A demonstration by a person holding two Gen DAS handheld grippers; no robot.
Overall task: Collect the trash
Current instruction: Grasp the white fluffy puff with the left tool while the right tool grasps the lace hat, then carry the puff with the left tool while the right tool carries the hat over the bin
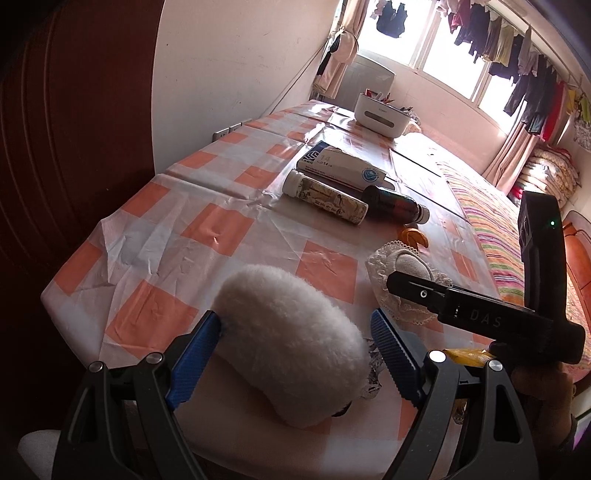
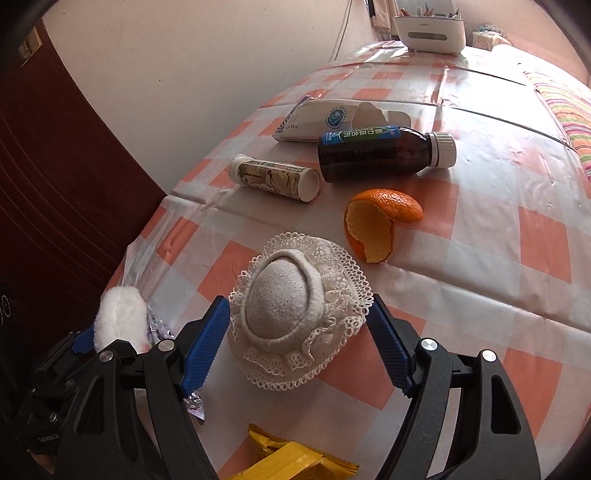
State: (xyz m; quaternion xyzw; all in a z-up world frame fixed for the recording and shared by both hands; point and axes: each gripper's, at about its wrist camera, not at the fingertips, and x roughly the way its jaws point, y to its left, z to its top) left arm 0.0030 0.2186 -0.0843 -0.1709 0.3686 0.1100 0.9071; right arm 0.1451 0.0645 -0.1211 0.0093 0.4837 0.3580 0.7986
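Checked orange-and-white tablecloth (image 2: pixel 480 236) covers a long table by a plain wall; window and hanging laundry at the far end. Trash candidates sit mid-table: orange peel (image 2: pixel 376 221), dark medicine bottle (image 2: pixel 373 153) lying on its side, white tube (image 2: pixel 275 177) beside it, an opened carton (image 2: pixel 332 116) behind. Nearer the front edge are a yellow wrapper (image 2: pixel 291 459) and a foil scrap (image 2: pixel 194 404). White bin-like tub (image 2: pixel 428 31) stands far back.

Left gripper (image 1: pixel 295 354) straddles a fluffy white pad (image 1: pixel 288 347); the left pad touches it, the right one stands apart, so not clamped. Right gripper (image 2: pixel 299 343) brackets a lace hat (image 2: pixel 299 306), jaws partly spread; the blue pads look just at the brim edges, no squeeze visible, so released.

Judgement: both are lining up on soft items, probably to clear or sort them. To do it well, centre the hat's crown between the fingers, lower until the tips near the cloth, then close gently without pinching the tablecloth. Keep both tools apart; they are close together.
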